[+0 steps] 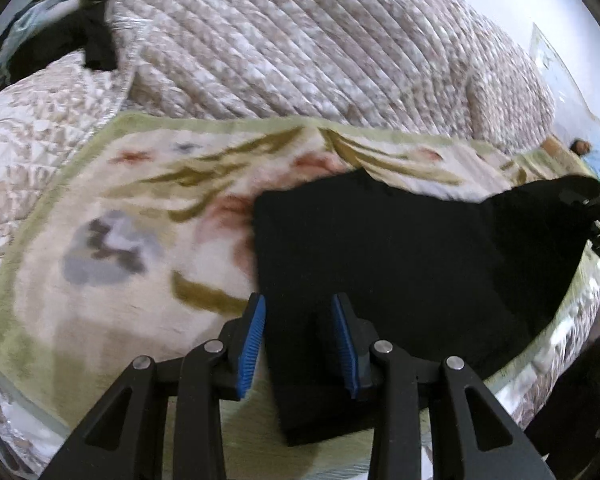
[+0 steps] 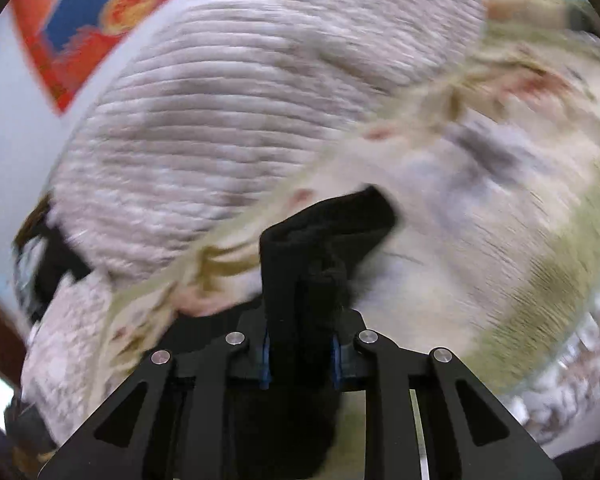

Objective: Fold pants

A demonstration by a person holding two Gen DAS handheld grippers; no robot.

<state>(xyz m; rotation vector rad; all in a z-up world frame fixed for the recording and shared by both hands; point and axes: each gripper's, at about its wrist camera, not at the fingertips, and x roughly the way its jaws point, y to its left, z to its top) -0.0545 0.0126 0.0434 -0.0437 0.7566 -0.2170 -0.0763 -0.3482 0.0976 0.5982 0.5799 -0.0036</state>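
Both fingers of the right gripper [image 2: 300, 354] are clamped on one pair of black pants [image 1: 400, 264], while the left gripper [image 1: 298, 344] is held open above its near edge on one floral blanket [image 1: 100, 280].

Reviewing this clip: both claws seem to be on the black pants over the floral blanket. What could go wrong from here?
1. The right claw pinches only a bunched wad of the black pants, so layers may slip out unevenly as it lifts.
2. The left claw straddles a folded edge; whether its pads press the cloth is unclear, so that corner may stay behind and skew the fold.
3. The loose floral blanket underneath already shows a wrinkle and could drag along with the pants.
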